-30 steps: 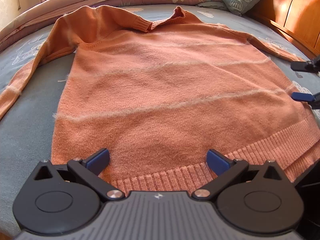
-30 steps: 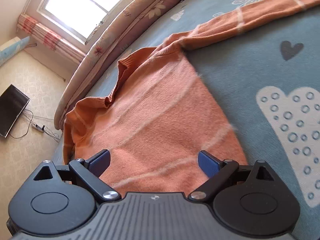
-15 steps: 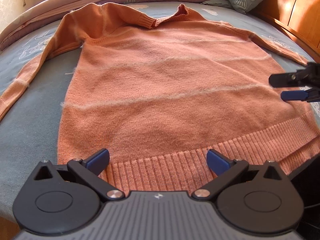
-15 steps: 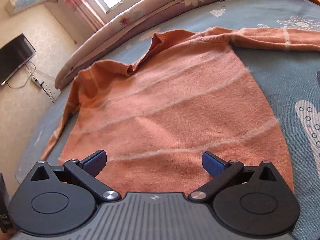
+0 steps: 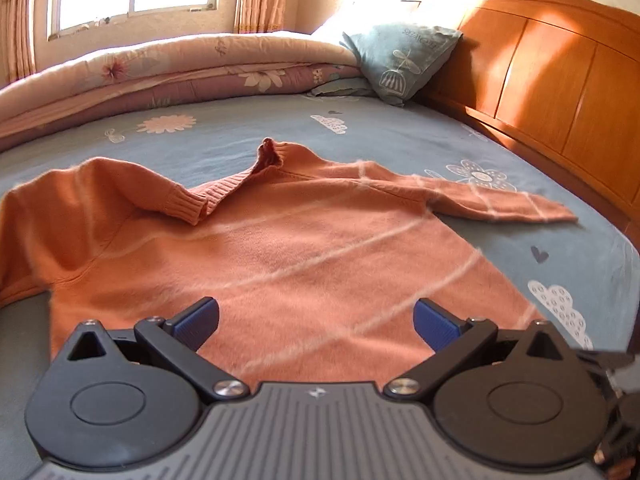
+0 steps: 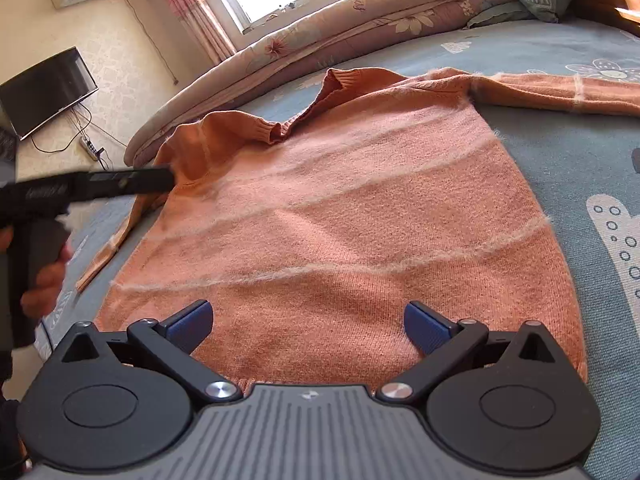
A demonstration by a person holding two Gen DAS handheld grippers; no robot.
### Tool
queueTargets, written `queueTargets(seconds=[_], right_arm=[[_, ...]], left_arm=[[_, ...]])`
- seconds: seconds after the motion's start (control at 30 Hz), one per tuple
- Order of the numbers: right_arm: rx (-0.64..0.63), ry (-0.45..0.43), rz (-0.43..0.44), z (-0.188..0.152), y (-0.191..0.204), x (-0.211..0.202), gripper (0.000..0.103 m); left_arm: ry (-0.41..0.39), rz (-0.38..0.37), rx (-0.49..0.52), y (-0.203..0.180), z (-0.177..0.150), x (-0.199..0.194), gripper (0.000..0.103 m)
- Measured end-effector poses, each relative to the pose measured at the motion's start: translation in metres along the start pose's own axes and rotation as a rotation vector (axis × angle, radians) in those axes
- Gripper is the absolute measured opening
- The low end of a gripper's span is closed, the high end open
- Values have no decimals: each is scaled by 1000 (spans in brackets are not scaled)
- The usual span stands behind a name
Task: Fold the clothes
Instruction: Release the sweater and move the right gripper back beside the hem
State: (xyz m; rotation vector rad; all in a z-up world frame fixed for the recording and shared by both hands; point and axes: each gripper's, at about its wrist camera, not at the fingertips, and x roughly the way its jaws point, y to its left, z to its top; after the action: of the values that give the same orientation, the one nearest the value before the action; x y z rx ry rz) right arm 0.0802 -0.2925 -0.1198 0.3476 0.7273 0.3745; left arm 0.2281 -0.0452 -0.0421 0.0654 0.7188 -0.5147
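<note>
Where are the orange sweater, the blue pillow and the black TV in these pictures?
orange sweater (image 6: 340, 216), right wrist view, middle of its body.
blue pillow (image 5: 400, 60), left wrist view, centre of its face.
black TV (image 6: 46, 90), right wrist view, middle of its screen.

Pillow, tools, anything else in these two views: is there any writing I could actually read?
No text here can be read.
pillow: a line of print near its top edge, too small and skewed to read.
left gripper: pale lettering along its side in the right wrist view, too blurred to read.
</note>
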Motion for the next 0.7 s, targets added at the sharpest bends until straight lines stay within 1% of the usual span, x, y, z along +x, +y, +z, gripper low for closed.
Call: queueTargets(seconds=[0.07,0.13,0.2,0.23,0.3,0.4,0.6,0.67,0.7], right_arm=[[-27,3,0,-2,1,0,103],[-44,0,3,-3,2,-1,103],[-57,-2,6,-4,1,-1,103],[-68,-1,7,-4,2,0,103],[-94,1,5,-5,3,0,103],[-131,-2,-9,-7,6,3,103],[-190,-1,-60,-10,16,7,103],[-195,3,-73,-10,18,8,103],[-197,4,-79,-10,19,8,103]], left_arm=[[44,-3,-62,16,9,36,102],[94,-13,-132,33,9,63,102],[128,-35,-205,48,1,77,102],[116,-53,-222,52,-6,78,102],[88,-82,-232,55,-17,71,102],[81,-112,-226,54,-32,53,102],[75,-84,-162,51,-68,3,102],[67,-63,-161,55,-80,-13,103],[82,-46,-173,59,-85,-19,103]])
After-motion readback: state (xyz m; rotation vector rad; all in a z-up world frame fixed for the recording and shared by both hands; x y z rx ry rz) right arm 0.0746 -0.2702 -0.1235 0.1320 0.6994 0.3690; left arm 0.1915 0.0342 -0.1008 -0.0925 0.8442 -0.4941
